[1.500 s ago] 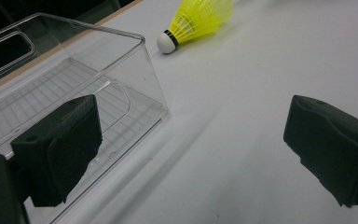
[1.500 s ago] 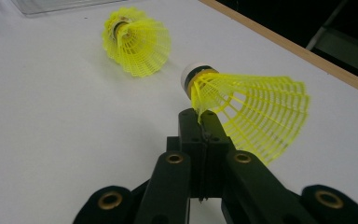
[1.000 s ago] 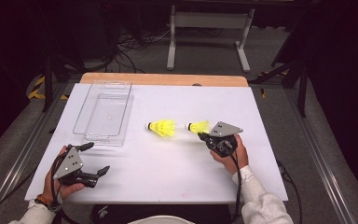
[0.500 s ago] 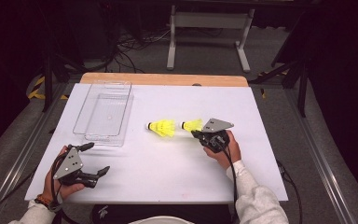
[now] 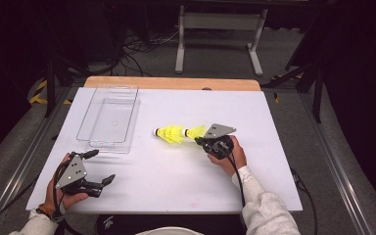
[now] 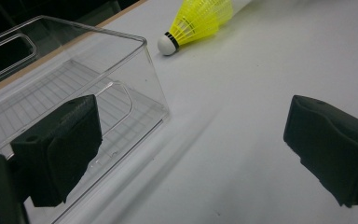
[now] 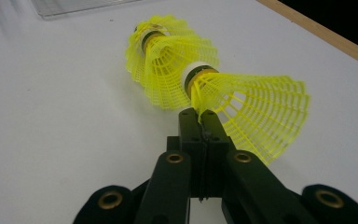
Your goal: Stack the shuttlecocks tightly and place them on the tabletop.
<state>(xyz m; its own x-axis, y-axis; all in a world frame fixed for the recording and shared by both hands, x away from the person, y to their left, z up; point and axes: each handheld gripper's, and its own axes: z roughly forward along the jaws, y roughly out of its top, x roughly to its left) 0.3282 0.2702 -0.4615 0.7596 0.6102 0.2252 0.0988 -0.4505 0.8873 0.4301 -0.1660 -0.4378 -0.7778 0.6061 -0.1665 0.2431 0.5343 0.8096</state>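
On the white table (image 5: 176, 186) two yellow shuttlecocks lie near the middle, almost in a line, and the right gripper (image 5: 201, 141) has hold of the nearer shuttlecock (image 5: 196, 131). In the right gripper view its two black jaws are pressed flat together, and a thin edge of that shuttlecock's (image 7: 251, 112) yellow skirt is pinched between their tips, just behind the white and dark band of the cork; the skirt flares out to the right of the jaws. The other shuttlecock (image 5: 169, 134) lies just beyond it, its white cork pointing toward the clear plastic box (image 5: 108, 119), and in the right gripper view the cork of the held one sits right at the mouth of the far one's (image 7: 168, 65) skirt; whether they touch I cannot tell. The box stands on the left part of the table, open on top, with nothing visible in it. The left gripper (image 5: 100, 166) rests low at the near left corner in the person's hand, its jaws spread wide with nothing between them. In the left gripper view one pad (image 6: 58, 149) stands in front of the corner of the box (image 6: 140, 84), and the far shuttlecock (image 6: 196, 23) lies farther off on the bare table.
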